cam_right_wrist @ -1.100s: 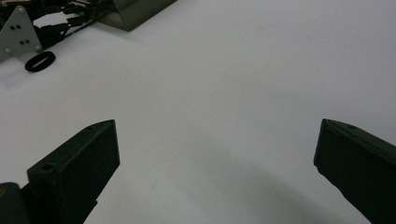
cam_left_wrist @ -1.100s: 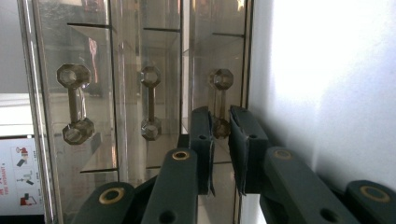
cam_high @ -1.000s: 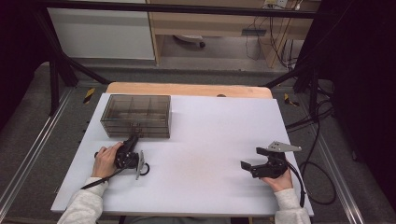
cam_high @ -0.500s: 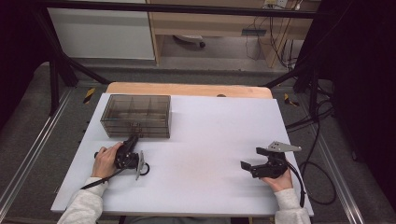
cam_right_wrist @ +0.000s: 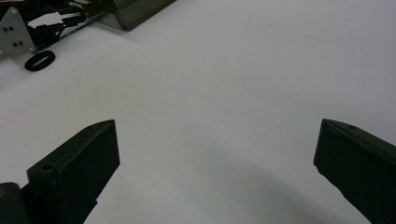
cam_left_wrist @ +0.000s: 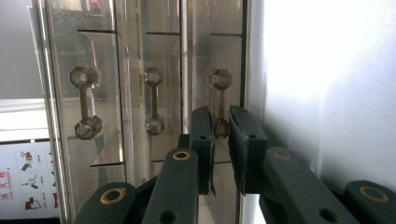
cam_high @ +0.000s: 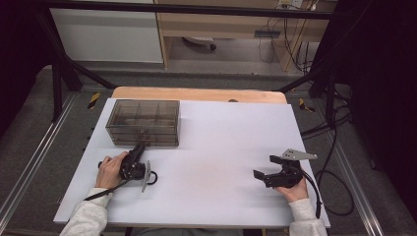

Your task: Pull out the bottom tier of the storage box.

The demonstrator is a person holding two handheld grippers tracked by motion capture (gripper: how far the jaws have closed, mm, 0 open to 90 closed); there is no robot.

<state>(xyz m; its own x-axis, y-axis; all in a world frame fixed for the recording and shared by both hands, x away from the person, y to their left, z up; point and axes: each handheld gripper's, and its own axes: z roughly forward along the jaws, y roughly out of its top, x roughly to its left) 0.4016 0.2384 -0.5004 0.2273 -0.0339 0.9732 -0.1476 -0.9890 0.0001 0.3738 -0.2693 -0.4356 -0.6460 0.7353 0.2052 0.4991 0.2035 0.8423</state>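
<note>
A smoky clear drawer box point(cam_high: 143, 123) stands at the table's far left. Its front carries three knobbed handles, seen turned sideways in the left gripper view. My left gripper point(cam_high: 141, 146) lies on its side against the box front. Its jaws point(cam_left_wrist: 220, 116) are shut on the drawer handle point(cam_left_wrist: 219, 78) nearest the table top, pinching its lower end. The other two handles point(cam_left_wrist: 154, 100) hang free. My right gripper point(cam_high: 264, 166) rests near the table's right front, jaws wide open point(cam_right_wrist: 217, 135) with only white table between them.
The white table top point(cam_high: 221, 147) stretches between the two hands. A wooden strip point(cam_high: 196, 93) edges its far side. Cables point(cam_high: 334, 162) trail on the floor to the right. The left gripper's grey plate point(cam_right_wrist: 14, 32) and cable loop point(cam_right_wrist: 39, 60) lie beside the box.
</note>
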